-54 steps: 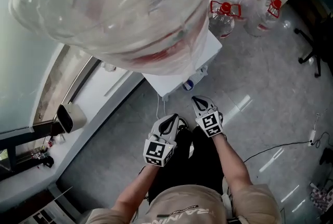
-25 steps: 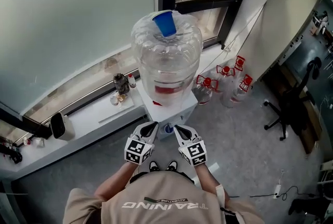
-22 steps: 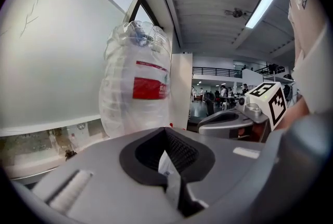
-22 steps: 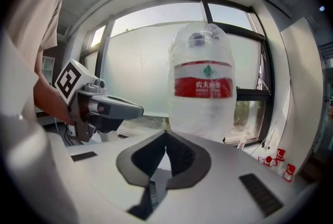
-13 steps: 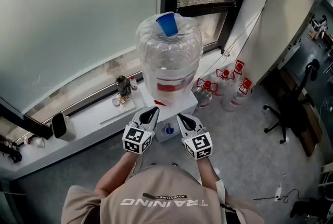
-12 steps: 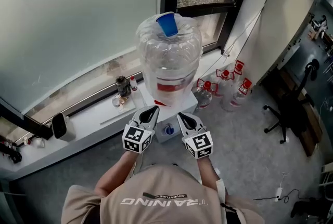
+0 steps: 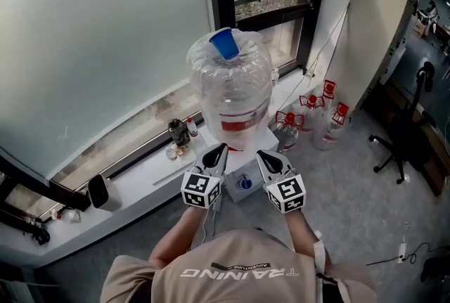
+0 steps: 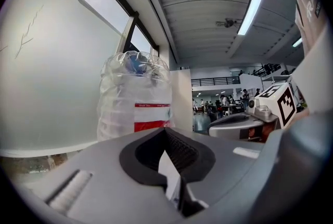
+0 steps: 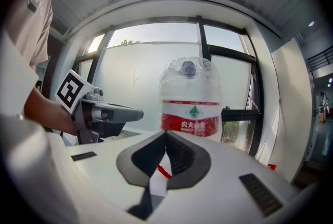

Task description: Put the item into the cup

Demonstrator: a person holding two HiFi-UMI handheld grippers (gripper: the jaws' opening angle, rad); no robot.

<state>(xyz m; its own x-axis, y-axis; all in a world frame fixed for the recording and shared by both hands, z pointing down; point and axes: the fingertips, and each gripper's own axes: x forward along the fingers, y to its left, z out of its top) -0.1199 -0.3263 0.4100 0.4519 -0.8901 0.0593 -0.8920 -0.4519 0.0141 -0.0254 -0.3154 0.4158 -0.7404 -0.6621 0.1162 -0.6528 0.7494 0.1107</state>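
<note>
A blue cup (image 7: pixel 225 43) sits upside-up on top of a big clear water jug (image 7: pixel 235 94) with a red and white label, standing on a white dispenser (image 7: pixel 242 188). My left gripper (image 7: pixel 221 149) and right gripper (image 7: pixel 262 154) are held side by side just in front of the dispenser, below the jug. Both are shut with nothing between the jaws. In the left gripper view the jug (image 8: pixel 136 103) and cup (image 8: pixel 134 64) rise ahead of the closed gripper (image 8: pixel 166 133). The right gripper view shows the jug (image 9: pixel 190 98) beyond its closed gripper (image 9: pixel 166 137). No loose item shows near the grippers.
Three red-capped clear bottles (image 7: pixel 313 119) stand on the floor right of the dispenser. A windowsill (image 7: pixel 133 178) runs left with small bottles (image 7: pixel 177 133) and a dark object (image 7: pixel 98 190). An office chair (image 7: pixel 411 136) is at far right.
The head view has pulled back from right under the jug to a wider view of it. Both grippers stayed shut and side by side, drifting slightly right in the picture.
</note>
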